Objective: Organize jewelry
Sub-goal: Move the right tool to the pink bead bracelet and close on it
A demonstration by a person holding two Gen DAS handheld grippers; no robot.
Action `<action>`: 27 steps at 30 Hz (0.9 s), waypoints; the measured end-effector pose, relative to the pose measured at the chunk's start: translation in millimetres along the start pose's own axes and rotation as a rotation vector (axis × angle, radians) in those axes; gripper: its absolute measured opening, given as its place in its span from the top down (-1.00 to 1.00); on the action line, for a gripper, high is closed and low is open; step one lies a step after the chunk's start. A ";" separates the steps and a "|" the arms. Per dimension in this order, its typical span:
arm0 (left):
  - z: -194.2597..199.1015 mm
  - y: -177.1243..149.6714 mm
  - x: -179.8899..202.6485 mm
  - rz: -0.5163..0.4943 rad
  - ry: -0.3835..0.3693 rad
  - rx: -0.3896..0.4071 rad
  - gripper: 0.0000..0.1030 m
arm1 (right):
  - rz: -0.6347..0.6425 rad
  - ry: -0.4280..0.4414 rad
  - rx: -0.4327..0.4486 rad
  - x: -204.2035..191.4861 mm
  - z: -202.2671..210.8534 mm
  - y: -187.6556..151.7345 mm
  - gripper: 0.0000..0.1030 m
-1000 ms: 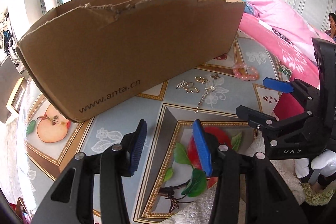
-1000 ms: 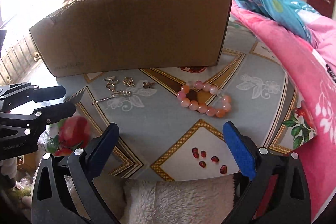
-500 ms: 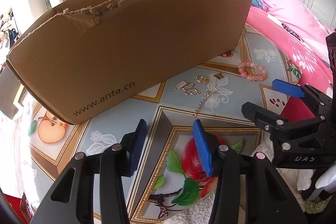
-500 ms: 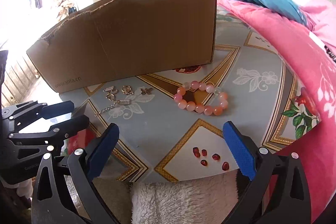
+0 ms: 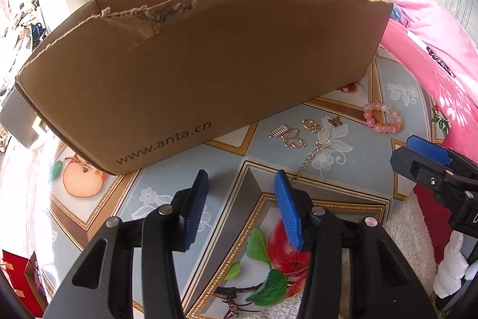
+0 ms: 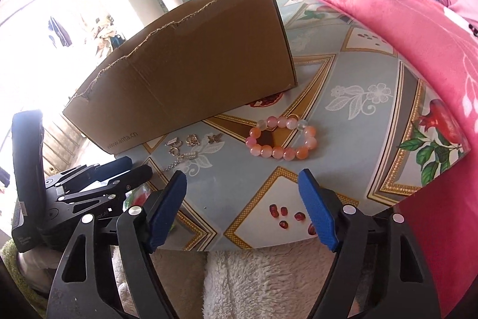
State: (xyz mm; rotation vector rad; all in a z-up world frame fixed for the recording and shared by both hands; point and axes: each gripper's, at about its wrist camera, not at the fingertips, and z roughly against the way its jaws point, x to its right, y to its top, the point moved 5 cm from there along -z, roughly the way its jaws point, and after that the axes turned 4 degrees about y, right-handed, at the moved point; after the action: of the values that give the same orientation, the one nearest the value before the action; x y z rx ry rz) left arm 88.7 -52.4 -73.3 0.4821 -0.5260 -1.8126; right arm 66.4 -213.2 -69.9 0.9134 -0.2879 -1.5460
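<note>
A pink bead bracelet (image 6: 260, 152) (image 5: 371, 113) lies on the patterned tabletop (image 6: 343, 133), in front of a brown cardboard box (image 6: 185, 73) (image 5: 209, 65). Left of it lie several small gold pieces (image 6: 191, 141) (image 5: 294, 139) and a thin chain (image 6: 172, 166) (image 5: 309, 162). My right gripper (image 6: 242, 174) (image 5: 408, 152) hovers short of the bracelet. Its jaws are closing with nothing between them. My left gripper (image 5: 241, 178) (image 6: 139, 165) stands partly open and empty, near the chain's lower end.
A pink blanket (image 6: 418, 29) rises along the table's right side. White fluffy fabric (image 6: 263, 274) covers the near edge. The box's tall front wall blocks the way behind the jewelry. Its torn top rim is open. Red seeds (image 6: 283, 214) on the tabletop look printed.
The right gripper's jaws have narrowed, and it has rolled and shifted sideways, so the box now sits left in its view. The left gripper has tilted slightly; its jaws are unchanged.
</note>
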 end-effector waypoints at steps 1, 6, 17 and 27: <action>-0.7 1.5 0.4 0.001 0.002 -0.003 0.12 | -0.006 0.007 0.001 0.9 1.5 0.5 -0.29; -2.2 4.0 2.0 0.008 0.006 -0.003 0.12 | -0.023 0.027 -0.016 8.0 6.8 4.5 -0.14; -2.5 3.1 2.7 -0.052 -0.033 0.020 0.12 | -0.060 0.086 0.004 4.4 6.6 9.4 0.31; 0.8 -6.5 -1.0 -0.065 -0.078 0.068 0.12 | 0.036 -0.092 0.009 2.2 5.4 26.1 0.56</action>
State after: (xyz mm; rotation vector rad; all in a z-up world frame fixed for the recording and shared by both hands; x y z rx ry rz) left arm 83.6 -49.6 -76.3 0.4807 -0.6341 -1.8861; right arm 81.8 -222.6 -50.1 0.8407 -0.3759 -1.5569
